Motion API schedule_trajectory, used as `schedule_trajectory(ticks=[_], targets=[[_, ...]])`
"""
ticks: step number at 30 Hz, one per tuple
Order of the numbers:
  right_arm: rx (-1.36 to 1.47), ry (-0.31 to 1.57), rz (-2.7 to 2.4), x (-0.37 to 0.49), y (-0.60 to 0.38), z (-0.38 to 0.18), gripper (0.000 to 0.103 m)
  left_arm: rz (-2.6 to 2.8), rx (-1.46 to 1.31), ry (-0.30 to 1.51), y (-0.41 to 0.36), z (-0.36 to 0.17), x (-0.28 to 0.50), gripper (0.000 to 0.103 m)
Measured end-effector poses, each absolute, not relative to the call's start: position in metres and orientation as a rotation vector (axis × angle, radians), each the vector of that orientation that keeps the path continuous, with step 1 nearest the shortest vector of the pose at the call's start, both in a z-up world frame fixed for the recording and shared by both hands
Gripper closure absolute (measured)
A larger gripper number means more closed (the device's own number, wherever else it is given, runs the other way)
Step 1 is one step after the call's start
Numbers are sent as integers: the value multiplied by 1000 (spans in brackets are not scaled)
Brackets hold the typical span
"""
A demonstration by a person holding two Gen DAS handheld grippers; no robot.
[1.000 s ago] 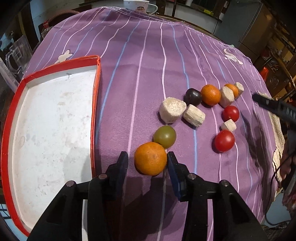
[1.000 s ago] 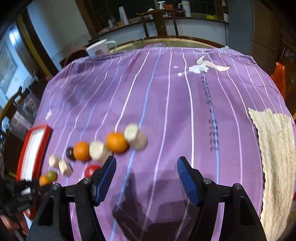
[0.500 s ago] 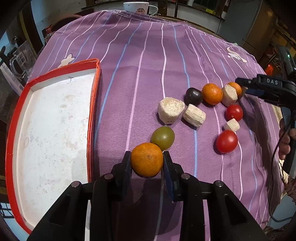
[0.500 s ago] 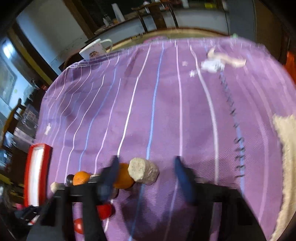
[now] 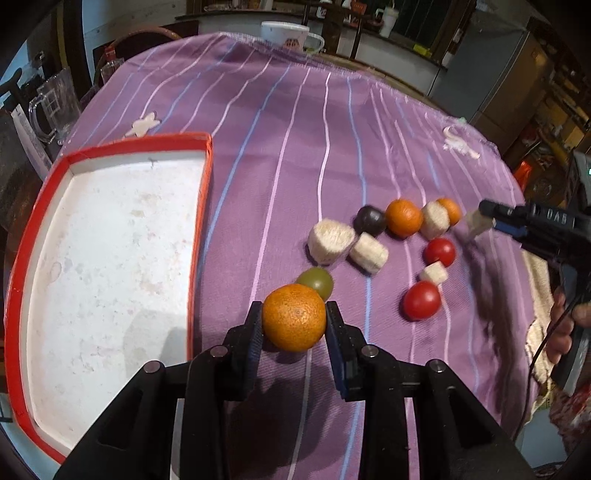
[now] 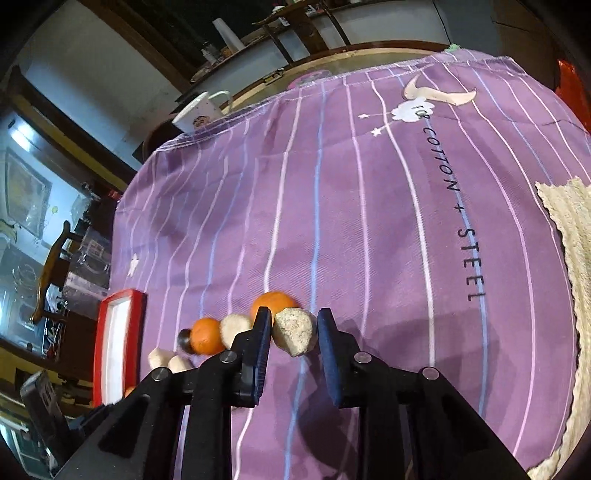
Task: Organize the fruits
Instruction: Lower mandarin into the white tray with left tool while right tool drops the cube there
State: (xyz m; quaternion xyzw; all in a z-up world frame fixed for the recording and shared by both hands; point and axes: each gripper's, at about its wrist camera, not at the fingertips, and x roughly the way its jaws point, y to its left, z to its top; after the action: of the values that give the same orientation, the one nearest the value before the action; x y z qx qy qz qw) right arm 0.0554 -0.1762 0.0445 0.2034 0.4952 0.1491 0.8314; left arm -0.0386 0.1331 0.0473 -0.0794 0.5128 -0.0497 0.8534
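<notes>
The left claw [image 5: 294,325] is clamped on the round orange fruit [image 5: 293,322]. The red-edged white tray [image 5: 199,206] lies just to its left. The right claw [image 6: 294,330] squeezes a pale rough chunk [image 6: 294,331] farther away.

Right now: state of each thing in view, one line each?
Left tool: shut on the big orange.
Right tool: shut on a beige chunk.
Red-rimmed tray: nothing in it.
Green fruit: on the cloth, right behind the big orange.
Two red tomatoes: loose on the cloth.
Mug: upright at the far table edge.
</notes>
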Motion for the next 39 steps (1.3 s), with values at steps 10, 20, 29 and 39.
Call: schedule_trajectory(ticks=[10, 20, 29, 39], targets=[[434, 1056, 420, 31, -115, 69, 75, -128, -217, 1007, 176, 81, -39, 72], [388, 1093, 583, 32, 9, 84, 75, 26, -218, 1053, 283, 67, -12, 72], [207, 1112, 620, 49, 126, 69, 75, 106, -263, 1093, 341, 39, 23, 72], [144, 1156, 586, 65, 163, 39, 73, 134, -281, 1102, 349, 31, 23, 51]])
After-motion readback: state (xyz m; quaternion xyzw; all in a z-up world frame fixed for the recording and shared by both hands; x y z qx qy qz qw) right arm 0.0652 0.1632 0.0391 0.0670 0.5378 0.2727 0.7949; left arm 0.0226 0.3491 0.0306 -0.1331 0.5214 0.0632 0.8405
